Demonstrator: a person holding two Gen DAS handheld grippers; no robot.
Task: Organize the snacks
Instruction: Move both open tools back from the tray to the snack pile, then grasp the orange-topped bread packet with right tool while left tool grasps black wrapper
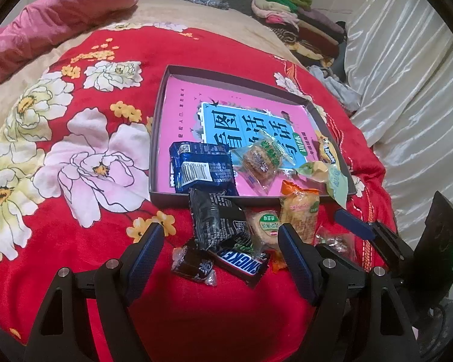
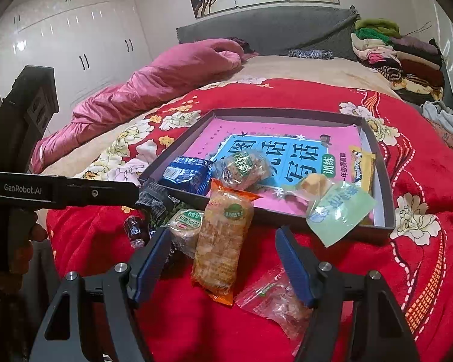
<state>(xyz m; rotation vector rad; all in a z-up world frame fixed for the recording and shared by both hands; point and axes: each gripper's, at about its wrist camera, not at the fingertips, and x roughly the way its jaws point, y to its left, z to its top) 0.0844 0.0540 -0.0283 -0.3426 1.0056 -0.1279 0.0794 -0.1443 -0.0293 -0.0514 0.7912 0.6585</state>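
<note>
A shallow dark box point(image 1: 193, 195) point(image 2: 386, 187) with a pink book in it lies on a red floral blanket. Inside are a blue packet point(image 1: 200, 169) point(image 2: 184, 173), a clear-wrapped cake point(image 1: 258, 158) point(image 2: 244, 166), a yellow bar point(image 1: 326, 150) point(image 2: 361, 163) and a pale green packet point(image 1: 336, 181) point(image 2: 338, 208) over the rim. In front lie a black packet point(image 1: 214, 220), a Snickers bar point(image 1: 241, 264), a round pastry point(image 1: 264, 226) point(image 2: 185, 223) and an orange-wrapped cake point(image 1: 300, 211) point(image 2: 222, 241). My left gripper point(image 1: 220, 235) is open above the black packet. My right gripper point(image 2: 222, 238) is open around the orange cake.
A small dark candy point(image 1: 193, 267) lies by the Snickers bar. A clear red-printed packet point(image 2: 274, 298) lies under my right finger. A pink quilt point(image 2: 154, 81) and a pile of folded clothes point(image 2: 395, 57) sit at the bed's far end. White wardrobes point(image 2: 75, 45) stand behind.
</note>
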